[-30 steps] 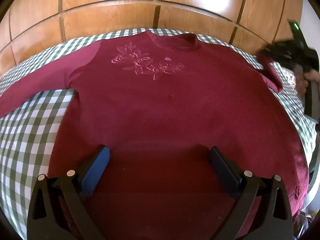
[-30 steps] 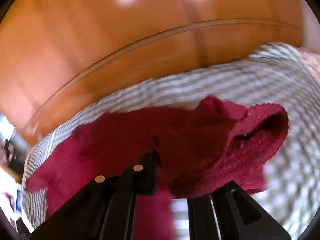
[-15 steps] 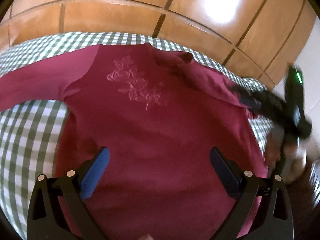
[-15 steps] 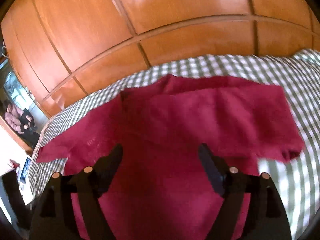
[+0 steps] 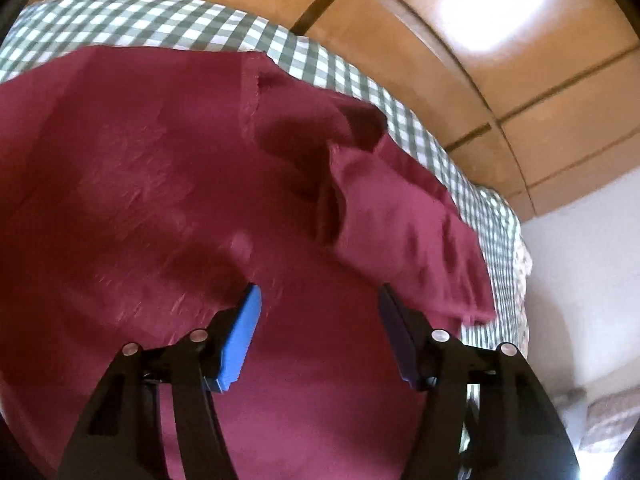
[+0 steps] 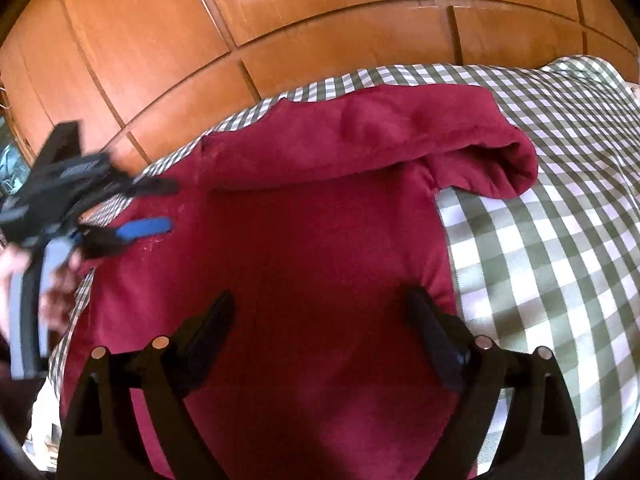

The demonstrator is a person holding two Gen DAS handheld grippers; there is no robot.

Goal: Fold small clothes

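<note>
A maroon sweater (image 5: 140, 200) lies flat on a green-and-white checked cloth (image 5: 160, 24). One sleeve (image 6: 380, 136) is folded across its top, with the cuff (image 6: 516, 160) resting on the checks at the right. My left gripper (image 5: 318, 304) hovers over the body below that folded sleeve (image 5: 400, 216). Its jaws are closing and nothing is pinched between them. In the right wrist view the left gripper (image 6: 160, 206) shows blurred at the sweater's left edge. My right gripper (image 6: 320, 298) stands over the sweater's body, its jaws opening, with only flat cloth beneath.
Wooden panelling (image 6: 320, 12) rises right behind the checked surface (image 6: 540, 240). A white wall (image 5: 580, 260) lies beyond the cloth's right edge. A person's hand (image 6: 52, 280) holds the left gripper's handle at the far left.
The right gripper let go of the sleeve, which now lies folded across the sweater, and its jaws spread wide. The left gripper swung sideways towards the folded sleeve and its jaws narrowed.
</note>
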